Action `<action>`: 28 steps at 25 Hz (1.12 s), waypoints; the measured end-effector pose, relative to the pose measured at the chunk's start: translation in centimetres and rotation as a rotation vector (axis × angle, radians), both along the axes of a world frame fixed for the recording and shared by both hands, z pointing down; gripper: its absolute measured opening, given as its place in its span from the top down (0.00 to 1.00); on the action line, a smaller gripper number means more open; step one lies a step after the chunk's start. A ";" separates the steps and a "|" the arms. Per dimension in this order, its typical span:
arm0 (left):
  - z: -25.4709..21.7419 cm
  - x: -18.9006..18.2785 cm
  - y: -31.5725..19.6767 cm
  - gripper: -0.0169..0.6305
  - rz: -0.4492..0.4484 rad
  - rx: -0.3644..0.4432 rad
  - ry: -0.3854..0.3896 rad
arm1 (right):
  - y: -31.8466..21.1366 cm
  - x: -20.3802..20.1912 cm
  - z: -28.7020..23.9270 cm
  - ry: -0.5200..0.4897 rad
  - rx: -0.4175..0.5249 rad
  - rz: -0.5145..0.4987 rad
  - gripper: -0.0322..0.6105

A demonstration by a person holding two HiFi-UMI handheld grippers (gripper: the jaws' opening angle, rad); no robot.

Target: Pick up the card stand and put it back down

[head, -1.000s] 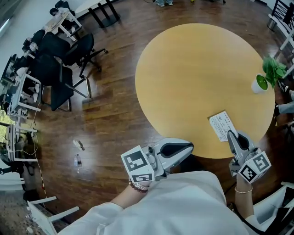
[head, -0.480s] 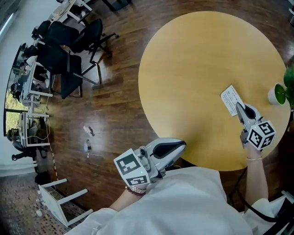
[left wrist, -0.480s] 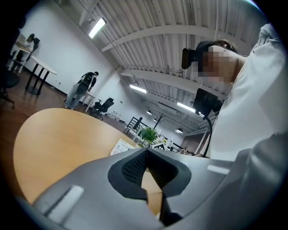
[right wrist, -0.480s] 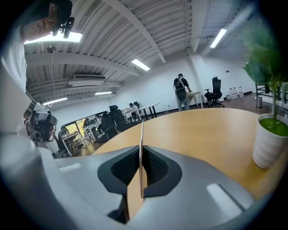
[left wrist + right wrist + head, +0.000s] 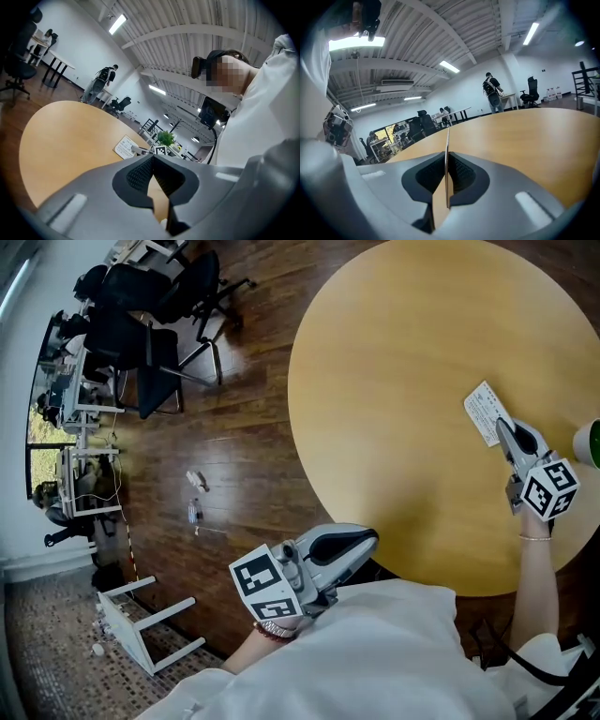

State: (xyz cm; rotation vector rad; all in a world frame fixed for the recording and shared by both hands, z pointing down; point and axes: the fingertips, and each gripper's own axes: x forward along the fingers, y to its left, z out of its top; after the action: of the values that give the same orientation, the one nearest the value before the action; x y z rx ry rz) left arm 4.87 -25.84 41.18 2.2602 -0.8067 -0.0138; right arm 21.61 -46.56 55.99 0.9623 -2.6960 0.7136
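Pinching the card stand (image 5: pixel 487 412) edge-on, the right gripper (image 5: pixel 507 430) has it reaching far-left past its tips. Well apart, the left gripper (image 5: pixel 364 542) idles, jaws together.

Bright and even, lit from ceiling strips (image 5: pixel 451 66) above the table (image 5: pixel 403 409). Pale glare on the dark floor (image 5: pixel 230 423) left of the table, only faint shadows on top. Strong fisheye bending, black corners in both gripper views, near foreground soft.
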 end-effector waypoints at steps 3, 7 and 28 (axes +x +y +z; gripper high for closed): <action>0.9 0.0 -0.1 0.97 0.004 -0.009 -0.003 | -0.6 -1.2 0.5 -0.023 0.017 -0.011 0.91; 1.4 -0.6 -0.7 0.97 -0.001 -0.009 -0.006 | -1.3 -1.5 0.9 -0.027 0.029 0.024 0.89; -3.1 -9.9 13.9 0.97 -0.050 0.184 0.048 | 25.3 3.9 -16.2 -0.136 0.172 0.386 0.68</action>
State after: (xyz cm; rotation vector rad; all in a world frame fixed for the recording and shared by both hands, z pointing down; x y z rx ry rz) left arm -5.01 -11.90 38.03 2.4008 -0.8670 -0.1710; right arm 25.48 -21.30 39.84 1.5585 -2.7512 0.6377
